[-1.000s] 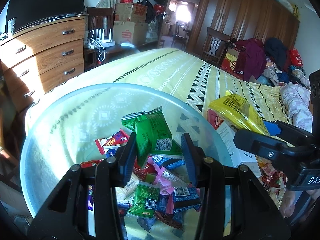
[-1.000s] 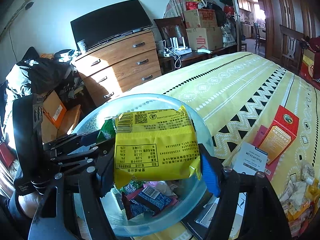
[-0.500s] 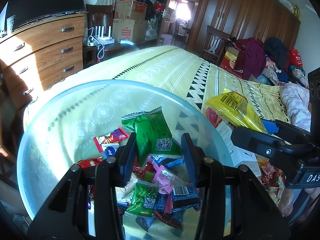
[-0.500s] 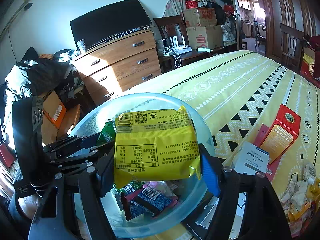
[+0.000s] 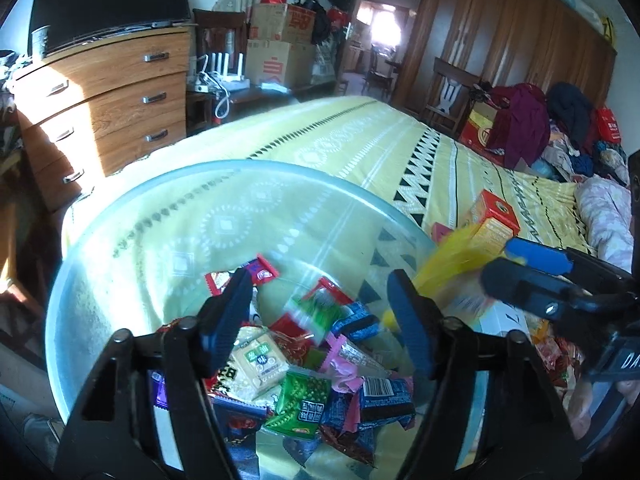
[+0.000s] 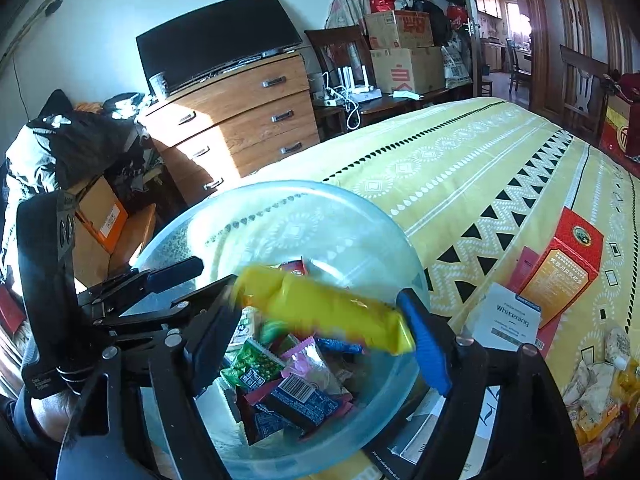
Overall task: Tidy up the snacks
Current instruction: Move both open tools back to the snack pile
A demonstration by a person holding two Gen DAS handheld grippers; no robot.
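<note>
**Right wrist view: yellow packet loose over the bowl**

Right wrist camera shows me the yellow snack packet (image 6: 324, 308) blurred and tilted between the jaws of my right hand-held gripper (image 6: 316, 328), above the clear bowl (image 6: 280, 216). Those jaws have just been opening, and I cannot see the pads pressing on the packet. My left hand-held gripper (image 5: 320, 316) also hangs over the bowl; its jaws have just been opening too, with nothing between them, and a green packet (image 5: 320, 308) shows blurred just below. Small wrapped snacks (image 6: 288, 384) are heaped inside the bowl. Beside the bowl, on the yellow patterned bed (image 6: 460, 168), lie a red box (image 6: 568, 268) and a white box (image 6: 508, 320).
</note>
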